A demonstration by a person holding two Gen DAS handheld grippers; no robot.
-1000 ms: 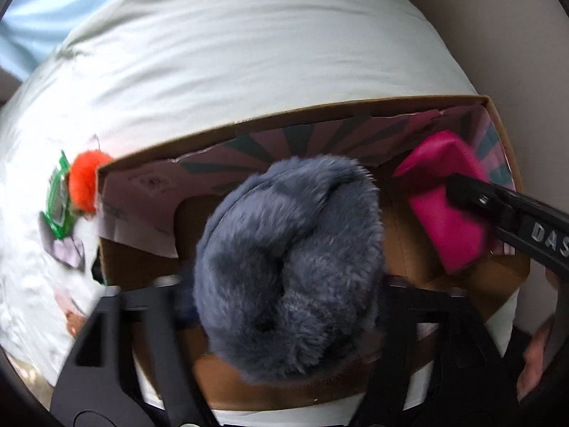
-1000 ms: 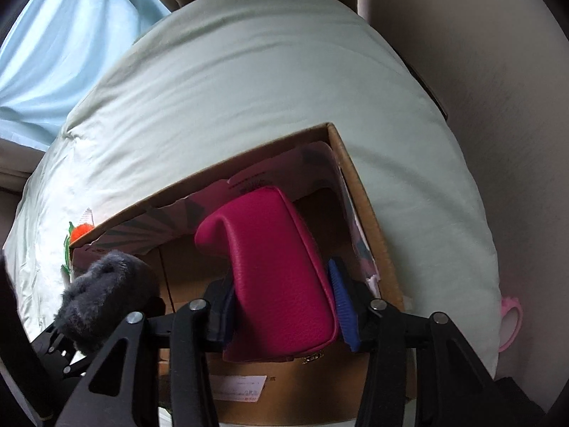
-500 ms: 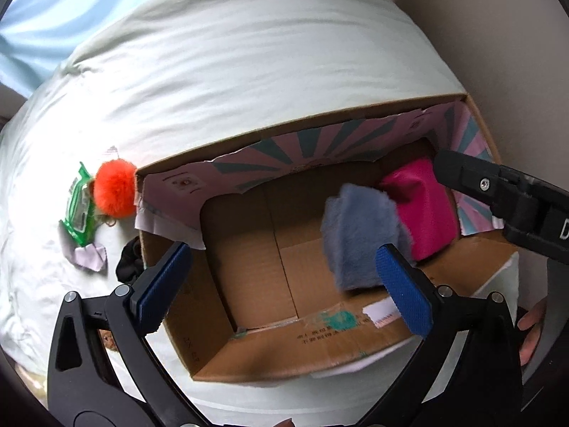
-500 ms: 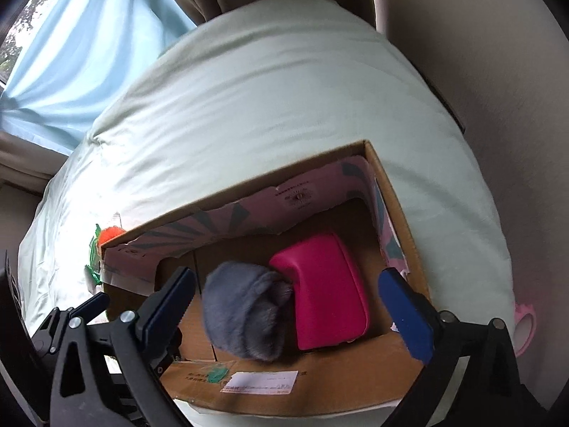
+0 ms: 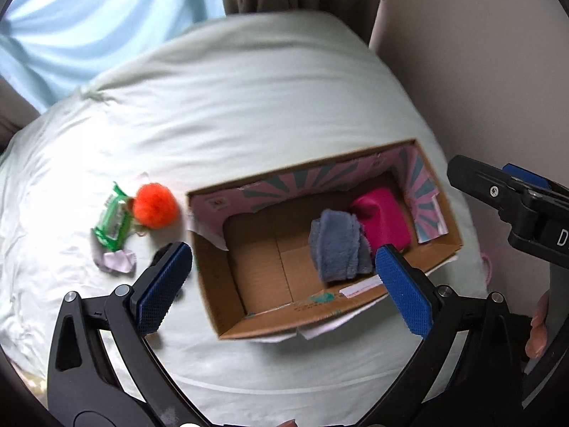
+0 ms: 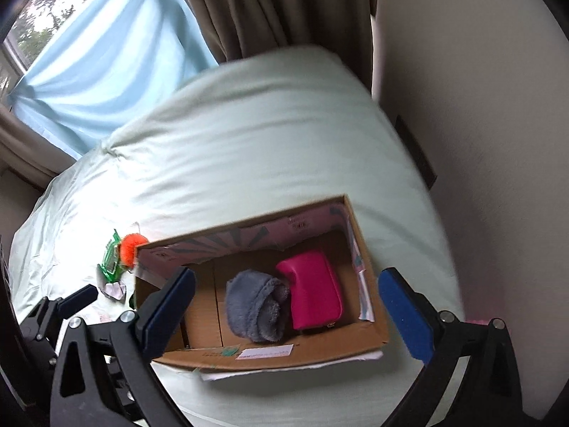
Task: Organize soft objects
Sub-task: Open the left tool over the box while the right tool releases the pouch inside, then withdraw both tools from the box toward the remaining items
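An open cardboard box [image 5: 213, 295] [image 6: 270, 357] rests on the pale green bedding. Inside lie a grey fluffy item [image 5: 338, 249] [image 6: 254, 307] and, right of it, a pink pouch [image 5: 382, 220] [image 6: 314, 295]. My left gripper [image 5: 282, 286] hangs open above the box with nothing between its blue pads. My right gripper [image 6: 288, 309] is open too, above the box and empty. An orange pom-pom [image 5: 154, 204] [image 6: 129, 243] and a green packet [image 5: 112, 222] [image 6: 111, 259] lie on the bedding left of the box.
A small pale scrap [image 5: 119, 261] and a dark item [image 5: 160, 256] lie near the left finger. A curtain [image 6: 270, 7] and a light blue drape [image 6: 96, 71] hang behind the bed. A wall [image 6: 480, 106] runs along the right.
Both grippers opened, letting the grey item and pink pouch drop into the box, then rose well above it. The view now takes in more of the bed.
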